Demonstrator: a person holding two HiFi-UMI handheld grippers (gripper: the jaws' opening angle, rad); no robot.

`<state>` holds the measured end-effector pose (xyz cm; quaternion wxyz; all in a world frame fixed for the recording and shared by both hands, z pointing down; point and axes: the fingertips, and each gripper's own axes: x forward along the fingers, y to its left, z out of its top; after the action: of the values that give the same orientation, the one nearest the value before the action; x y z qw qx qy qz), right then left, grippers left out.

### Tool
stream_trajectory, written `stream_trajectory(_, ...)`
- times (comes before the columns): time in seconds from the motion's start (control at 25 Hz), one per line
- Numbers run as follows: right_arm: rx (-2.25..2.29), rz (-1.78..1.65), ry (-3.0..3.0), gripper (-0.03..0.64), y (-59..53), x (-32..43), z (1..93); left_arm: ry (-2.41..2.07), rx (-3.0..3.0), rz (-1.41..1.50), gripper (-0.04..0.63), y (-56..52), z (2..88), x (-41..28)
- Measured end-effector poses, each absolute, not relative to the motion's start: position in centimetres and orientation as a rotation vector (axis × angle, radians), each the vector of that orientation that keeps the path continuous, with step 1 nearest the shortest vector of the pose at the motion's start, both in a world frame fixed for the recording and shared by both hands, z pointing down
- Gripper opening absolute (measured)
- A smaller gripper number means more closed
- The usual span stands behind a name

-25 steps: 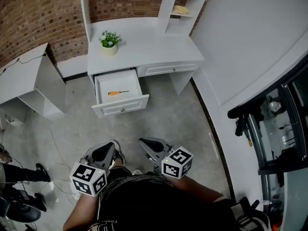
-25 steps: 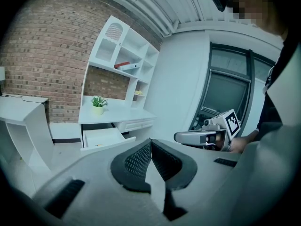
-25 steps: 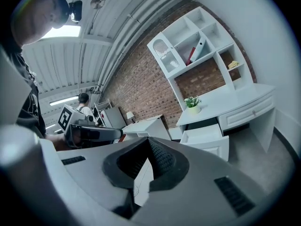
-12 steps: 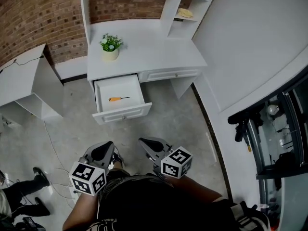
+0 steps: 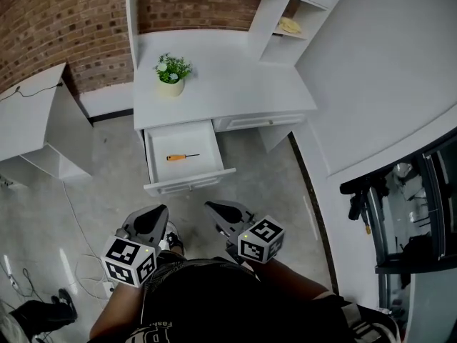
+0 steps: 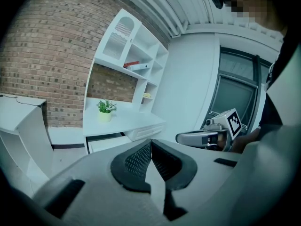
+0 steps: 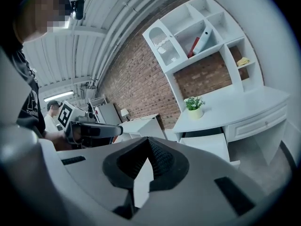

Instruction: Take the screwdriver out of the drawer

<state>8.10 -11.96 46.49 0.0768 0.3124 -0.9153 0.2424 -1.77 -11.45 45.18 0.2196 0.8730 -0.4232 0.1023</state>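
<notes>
An orange-handled screwdriver (image 5: 181, 157) lies alone in the pulled-out white drawer (image 5: 158, 148) on the left side of the white desk (image 5: 228, 84). My left gripper (image 5: 153, 214) and right gripper (image 5: 212, 209) hang side by side close to my body, well short of the drawer, both pointing toward it. In the left gripper view the left gripper (image 6: 150, 141) is shut with nothing in it. The right gripper (image 7: 149, 141) in its own view is likewise shut and empty. From both gripper views the drawer (image 7: 209, 145) is seen side-on, so the screwdriver is hidden.
A small potted plant (image 5: 172, 73) stands on the desktop under a shelved hutch (image 5: 285, 9). A second closed drawer (image 5: 260, 122) sits to the right. A low white cabinet (image 5: 32, 131) stands at the left, cables trail on the floor (image 5: 78, 249), and a white curved wall (image 5: 371, 84) runs along the right.
The desk and open drawer have shifted lower and closer in the head view as I step toward them. Both grippers stay shut and keep their place near my body.
</notes>
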Motion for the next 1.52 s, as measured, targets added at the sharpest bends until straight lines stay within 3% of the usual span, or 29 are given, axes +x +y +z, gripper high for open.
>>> stream_trajectory(0.8,1.099,0.674,-2.647,0.002,-24.8,2.4,46.6,-1.029,2.469,0.301,0.02,-25.1,46.3,-8.0)
stream_trajectory(1.52,1.132,0.646,-2.541,0.002,-28.4,0.9,47.9,-1.003,2.461,0.274,0.018,-28.4,47.3,-11.5)
